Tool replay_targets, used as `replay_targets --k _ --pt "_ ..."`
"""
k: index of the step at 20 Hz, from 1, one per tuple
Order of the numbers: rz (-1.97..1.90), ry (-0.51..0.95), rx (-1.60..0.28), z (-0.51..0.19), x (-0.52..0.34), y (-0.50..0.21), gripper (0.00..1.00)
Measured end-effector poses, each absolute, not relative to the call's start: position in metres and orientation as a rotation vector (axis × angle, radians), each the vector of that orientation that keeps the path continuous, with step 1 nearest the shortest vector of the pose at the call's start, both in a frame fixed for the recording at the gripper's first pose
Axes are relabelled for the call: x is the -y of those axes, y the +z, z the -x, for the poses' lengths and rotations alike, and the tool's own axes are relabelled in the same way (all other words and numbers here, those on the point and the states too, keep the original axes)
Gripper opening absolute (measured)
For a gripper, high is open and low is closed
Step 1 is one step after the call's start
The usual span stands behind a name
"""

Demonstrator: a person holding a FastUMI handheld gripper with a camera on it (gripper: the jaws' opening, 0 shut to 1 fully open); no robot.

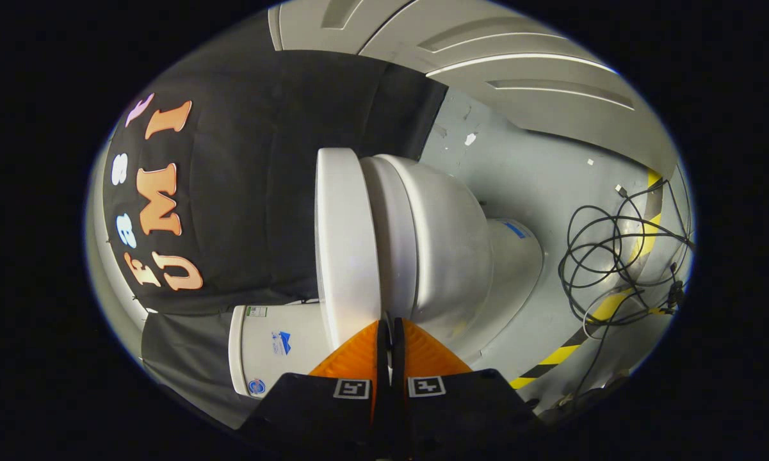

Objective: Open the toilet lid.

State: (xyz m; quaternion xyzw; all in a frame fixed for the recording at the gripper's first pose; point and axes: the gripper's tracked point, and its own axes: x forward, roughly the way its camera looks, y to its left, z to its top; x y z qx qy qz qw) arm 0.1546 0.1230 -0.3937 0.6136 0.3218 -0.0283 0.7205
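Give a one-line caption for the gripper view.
Gripper, fingers nearly together, at the edge of the closed toilet lid.

My gripper (pixel 389 333) carries two square black-and-white markers (pixel 351 388) near its fingers, which sit almost together at the edge of the toilet lid (pixel 346 243). The lid is plain glossy white, as are the toilet bowl (pixel 442 237) and the tank (pixel 275 346), which has small blue stickers. The floor (pixel 538 186) is pale grey, crossed by a yellow-and-black striped tape (pixel 608 307). The tangled cables (pixel 615 250) are black. The booth wall cloth (pixel 262 192) is black.
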Motion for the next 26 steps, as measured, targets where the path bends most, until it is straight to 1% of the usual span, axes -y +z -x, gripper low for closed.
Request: replay_targets --k 5,10,16,19,26 --pt "-1.405 -0.051 -0.711 -0.1541 -0.1232 -0.3920 0.08" --pt "-1.376 -0.049 -0.722 -0.1531 -0.1245 -0.3902 0.08" --pt "-1.342 -0.091 -0.701 -0.1544 -0.1211 -0.3919 0.08" --pt "-1.357 -0.083 -0.721 -0.1523 -0.1238 -0.3904 0.08" --pt "-1.222 -0.101 -0.724 -0.1560 -0.1196 -0.3858 0.08"
